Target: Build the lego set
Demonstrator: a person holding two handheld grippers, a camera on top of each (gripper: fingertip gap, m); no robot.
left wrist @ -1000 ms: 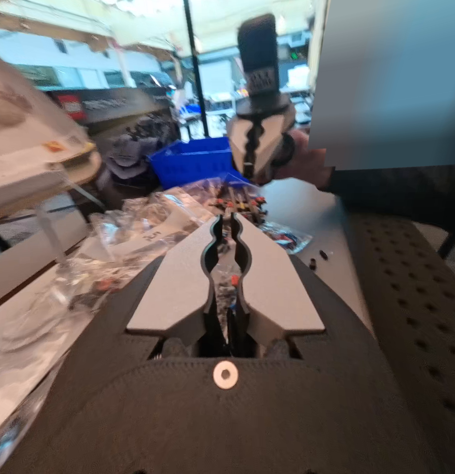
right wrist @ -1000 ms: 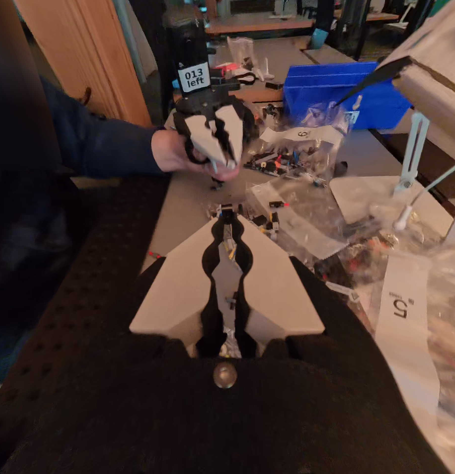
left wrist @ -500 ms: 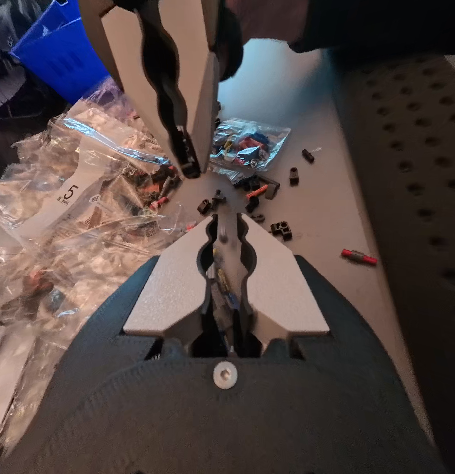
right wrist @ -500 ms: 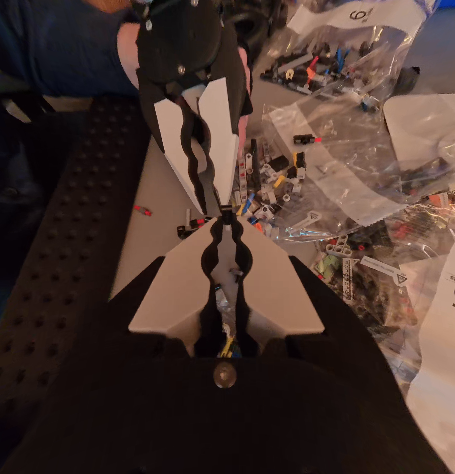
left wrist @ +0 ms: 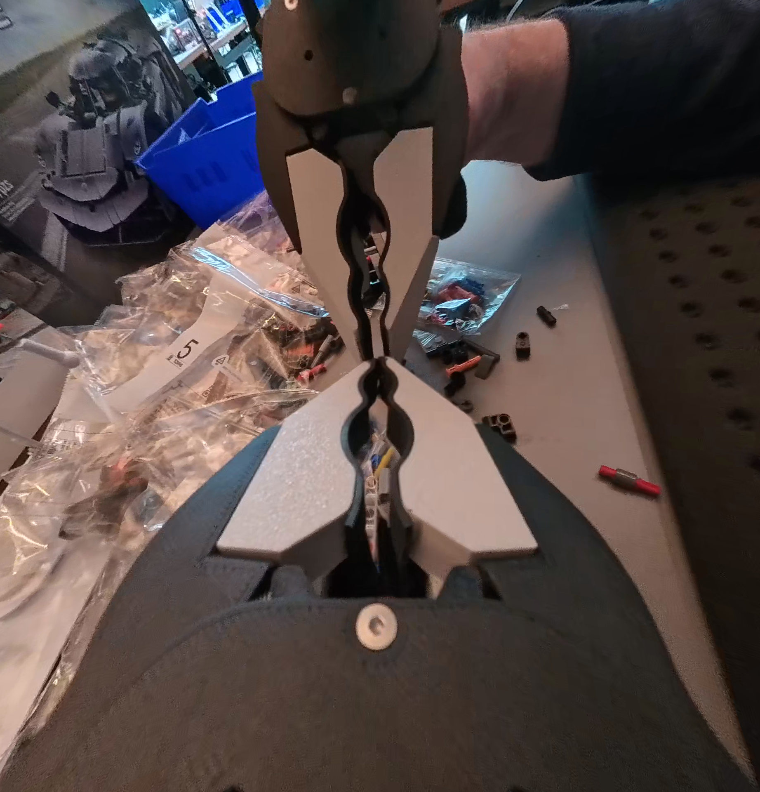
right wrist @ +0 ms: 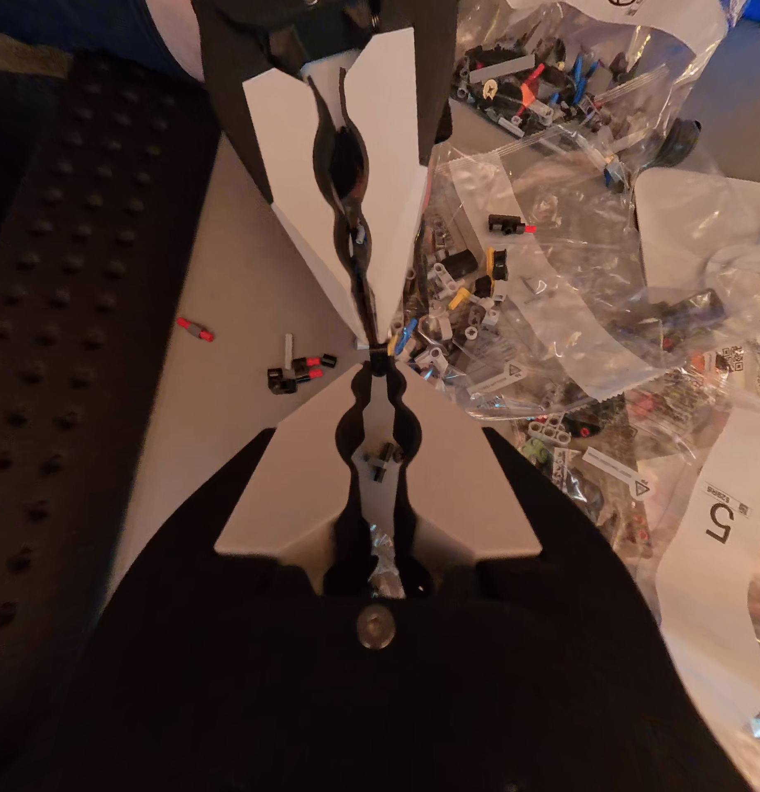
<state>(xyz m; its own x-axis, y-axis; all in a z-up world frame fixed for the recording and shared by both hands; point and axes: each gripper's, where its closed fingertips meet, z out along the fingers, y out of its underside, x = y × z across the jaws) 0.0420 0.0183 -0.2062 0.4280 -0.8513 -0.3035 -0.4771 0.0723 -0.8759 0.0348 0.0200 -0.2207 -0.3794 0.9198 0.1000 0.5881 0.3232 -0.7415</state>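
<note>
left claw (left wrist: 377, 364): closed, tip-to-tip with right | right claw (right wrist: 378, 367): closed, nose-to-nose with left

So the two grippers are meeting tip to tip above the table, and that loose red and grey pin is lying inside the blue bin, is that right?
Not quite. The red and grey pin lies loose on the grey table, near its dark perforated edge, not in the blue bin, as the left wrist view shows. The left gripper and right gripper do meet tip to tip.

Loose lego pieces (right wrist: 302, 372), black, grey and red, lie scattered on the grey tabletop (right wrist: 224, 257) beside clear plastic bags (right wrist: 553, 274) holding more small mixed-colour parts.
</note>
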